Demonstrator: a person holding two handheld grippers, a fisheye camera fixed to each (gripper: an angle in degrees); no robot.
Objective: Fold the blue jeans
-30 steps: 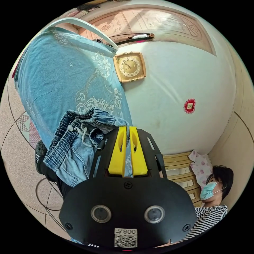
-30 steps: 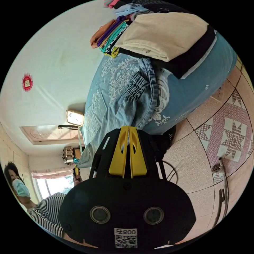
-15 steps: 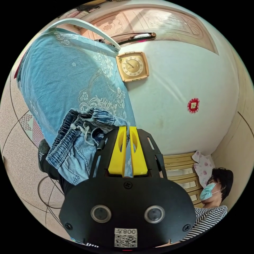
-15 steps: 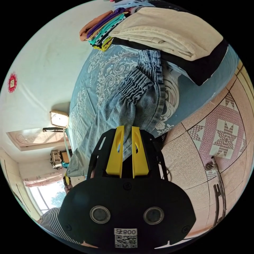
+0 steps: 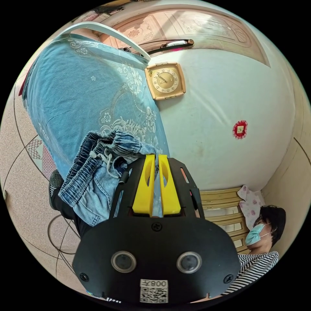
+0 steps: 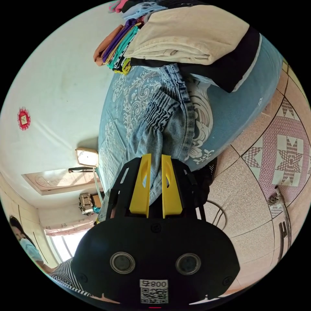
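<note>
Our left gripper [image 5: 156,158] pinches the blue jeans [image 5: 97,175] tight; they bunch toward nine o'clock, faded, drawstring dangling. Our right gripper [image 6: 155,159] gapes narrowly, denim between its jaws, elastic waistband up at twelve on the bedspread [image 6: 233,107].

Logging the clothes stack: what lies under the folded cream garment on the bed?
Under the cream garment lies a black garment, on the blue patterned bedspread. The blue jeans reach under the stack's edge; that covered end is hidden.
</note>
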